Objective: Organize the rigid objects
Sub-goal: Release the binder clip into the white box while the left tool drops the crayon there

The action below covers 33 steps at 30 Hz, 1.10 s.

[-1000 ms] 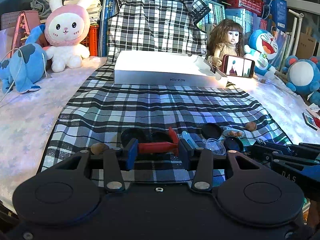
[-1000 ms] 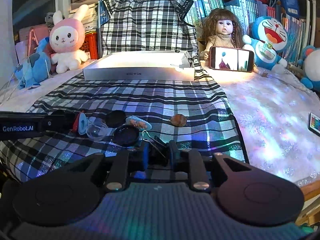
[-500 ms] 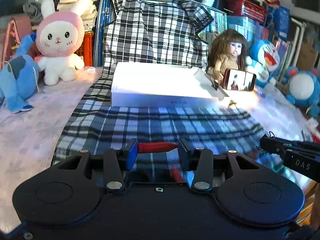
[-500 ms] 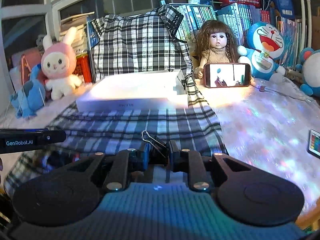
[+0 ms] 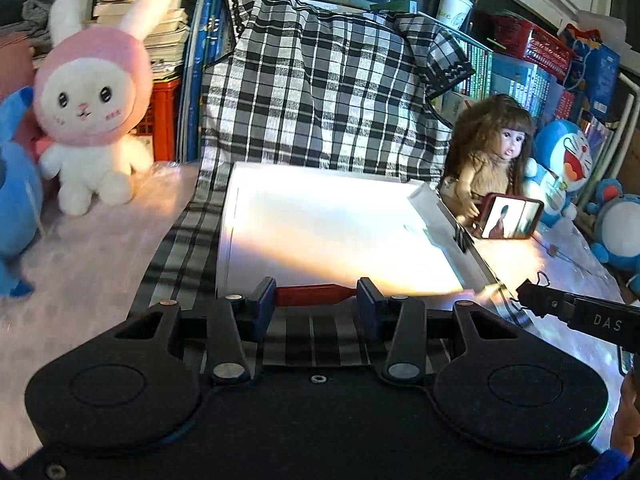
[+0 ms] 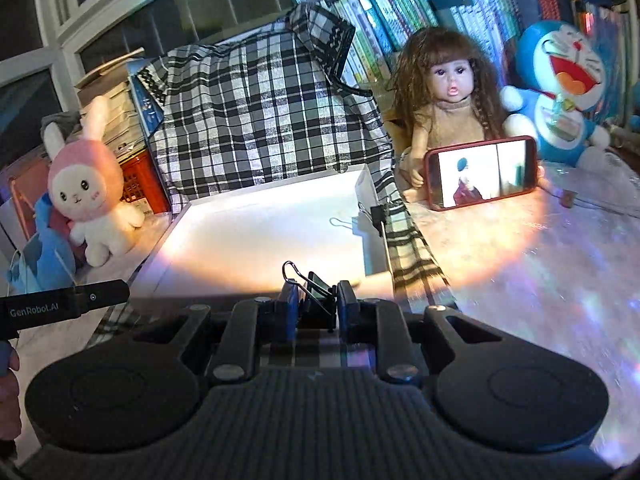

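The left gripper (image 5: 316, 295) clamped a red piece (image 5: 316, 294) at the white box's (image 6: 256, 236) near edge. The right gripper (image 6: 314, 300) pinched a binder clip (image 6: 314, 286) there; another clip (image 6: 344, 222) lay inside.

both tongs (image 5: 316, 300) (image 6: 313, 306) have lifted their loads toward the white box (image 5: 340, 236).

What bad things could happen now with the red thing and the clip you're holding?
1. The red tool is pinched only at its ends by the left gripper; it might slip out before reaching the white box.
2. The right gripper holds the binder clip crookedly, so it may twist loose.
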Each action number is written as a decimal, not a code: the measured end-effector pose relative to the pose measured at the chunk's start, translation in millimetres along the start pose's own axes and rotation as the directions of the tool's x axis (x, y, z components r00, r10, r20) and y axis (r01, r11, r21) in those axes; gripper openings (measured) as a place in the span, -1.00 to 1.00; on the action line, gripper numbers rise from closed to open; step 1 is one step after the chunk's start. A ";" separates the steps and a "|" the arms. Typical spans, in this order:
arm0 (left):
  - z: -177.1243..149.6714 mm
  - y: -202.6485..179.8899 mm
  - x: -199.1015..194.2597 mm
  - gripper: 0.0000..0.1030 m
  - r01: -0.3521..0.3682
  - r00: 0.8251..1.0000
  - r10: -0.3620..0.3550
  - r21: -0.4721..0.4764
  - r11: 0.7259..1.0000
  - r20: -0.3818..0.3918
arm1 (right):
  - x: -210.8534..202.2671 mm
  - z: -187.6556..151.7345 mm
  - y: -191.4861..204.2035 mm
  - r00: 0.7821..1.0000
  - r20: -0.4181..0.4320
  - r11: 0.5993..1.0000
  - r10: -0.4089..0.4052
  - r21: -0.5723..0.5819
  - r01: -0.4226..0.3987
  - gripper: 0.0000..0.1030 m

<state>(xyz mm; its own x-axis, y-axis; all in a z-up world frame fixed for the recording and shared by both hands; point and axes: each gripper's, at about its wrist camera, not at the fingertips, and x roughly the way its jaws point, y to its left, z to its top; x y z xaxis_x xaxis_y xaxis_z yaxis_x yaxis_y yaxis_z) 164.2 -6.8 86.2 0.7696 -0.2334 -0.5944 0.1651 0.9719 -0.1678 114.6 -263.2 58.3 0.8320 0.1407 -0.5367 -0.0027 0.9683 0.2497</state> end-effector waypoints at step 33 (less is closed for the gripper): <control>6.8 3.6 144.3 -0.19 -0.079 0.990 0.082 0.029 0.996 -0.115 | 138.3 23.7 1.1 0.985 -0.167 0.999 -0.033 0.031 0.038 -0.51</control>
<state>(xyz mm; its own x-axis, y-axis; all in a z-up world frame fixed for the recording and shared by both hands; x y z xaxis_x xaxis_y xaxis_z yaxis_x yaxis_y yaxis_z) 280.0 -36.8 5.1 0.7044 -0.1553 -0.6926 0.1221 0.9877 -0.0973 242.7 -247.6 3.5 0.7271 0.1415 -0.6718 0.0468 0.9661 0.2541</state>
